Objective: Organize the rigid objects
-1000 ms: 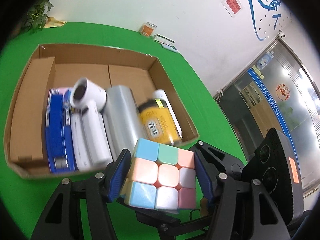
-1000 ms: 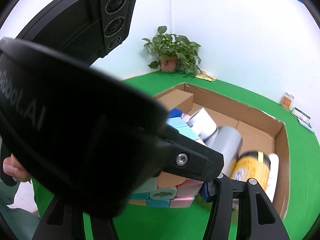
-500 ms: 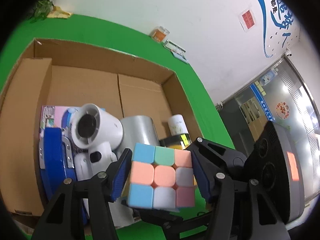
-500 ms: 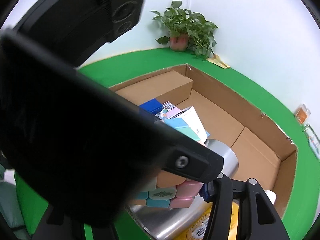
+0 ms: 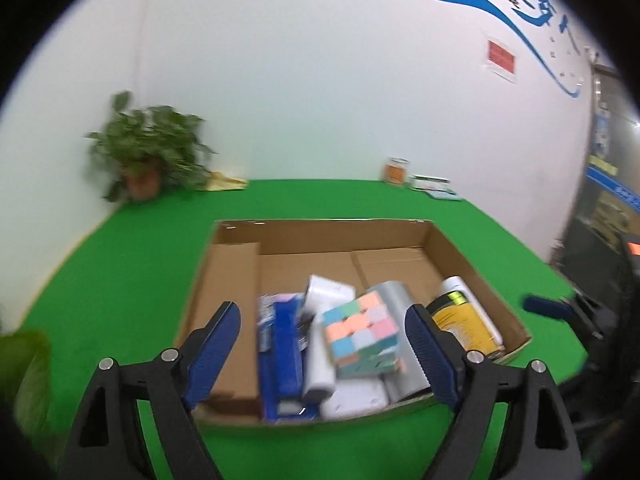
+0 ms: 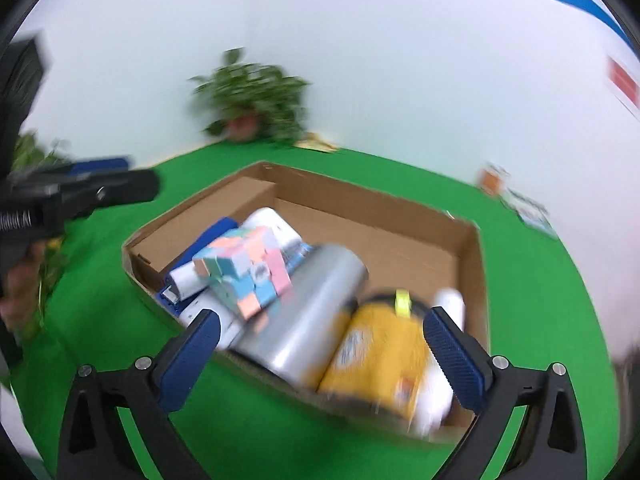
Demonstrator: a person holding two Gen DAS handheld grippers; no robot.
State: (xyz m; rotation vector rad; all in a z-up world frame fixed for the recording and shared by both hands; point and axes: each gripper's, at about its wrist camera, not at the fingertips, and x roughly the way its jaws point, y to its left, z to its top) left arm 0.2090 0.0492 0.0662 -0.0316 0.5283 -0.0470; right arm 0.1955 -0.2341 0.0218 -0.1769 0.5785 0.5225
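A pastel puzzle cube [image 5: 362, 334] [image 6: 244, 268] lies tilted in the cardboard box [image 5: 320, 226] [image 6: 360, 196], resting on a white device [image 5: 328, 292] and against a silver cylinder [image 5: 390, 294] [image 6: 308, 312]. My left gripper [image 5: 322, 316] is back from the box's near edge. Its jaws are opening and no pad touches the cube. My right gripper [image 6: 320, 318] hovers over the near right part of the box. Its jaws are opening wide, with nothing pressed between them. Each gripper shows at the edge of the other's view. Both views are blurred.
The box also holds a yellow can [image 5: 460, 320] [image 6: 376, 356], a white bottle [image 5: 454, 286] and a blue flat case [image 5: 286, 344]. A potted plant [image 5: 148, 156] [image 6: 252, 96] stands in the far corner of the green table. An orange jar [image 5: 396, 170] sits by the wall.
The cube was gripped between the left gripper's pads, with the right gripper close by. Both grippers have opened and drawn back, and the cube now lies in the box.
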